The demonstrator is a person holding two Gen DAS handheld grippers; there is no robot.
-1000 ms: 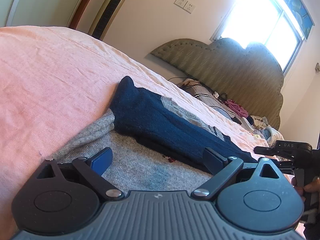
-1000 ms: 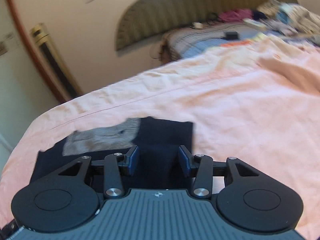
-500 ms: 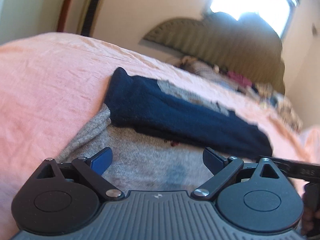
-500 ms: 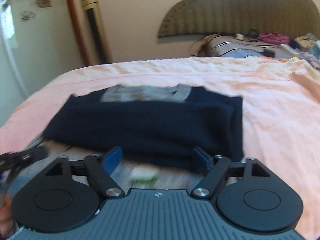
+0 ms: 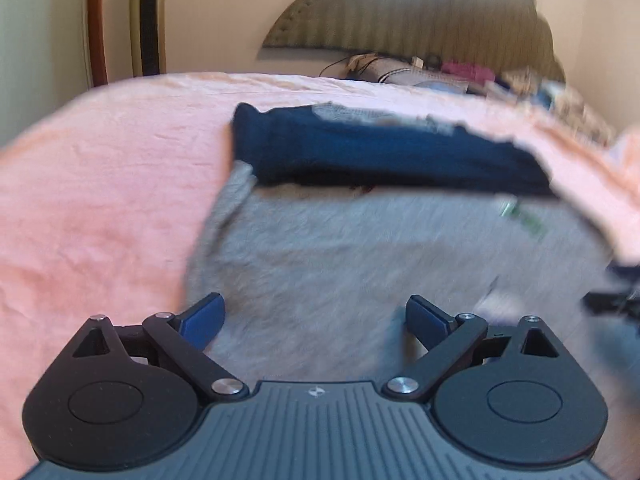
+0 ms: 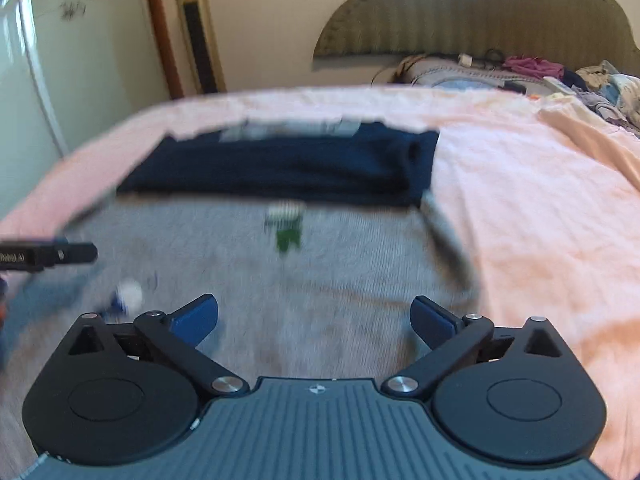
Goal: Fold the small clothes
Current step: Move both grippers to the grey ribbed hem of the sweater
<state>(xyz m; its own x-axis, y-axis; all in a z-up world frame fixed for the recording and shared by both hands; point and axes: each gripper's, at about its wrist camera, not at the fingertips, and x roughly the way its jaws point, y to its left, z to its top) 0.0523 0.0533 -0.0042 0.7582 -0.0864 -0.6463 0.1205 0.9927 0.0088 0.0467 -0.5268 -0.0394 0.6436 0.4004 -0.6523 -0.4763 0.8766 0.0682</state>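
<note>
Right wrist: sweater (image 6: 320,272) beneath opening hand-held gripper (image 6: 314,316).

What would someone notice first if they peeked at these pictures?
Probably the grey garment spread flat on the pink bedsheet, with a dark blue folded part lying across its far end. Next, the right hand-held gripper hovering over the grey cloth, its jaws opening with nothing between them.

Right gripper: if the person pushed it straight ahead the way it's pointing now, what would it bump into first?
Most likely the grey garment spread on the bed. The right gripper, jaws opening with nothing between them, tilts down toward that fabric. The folded navy part lies farther on. Blur makes depth uncertain.
</note>
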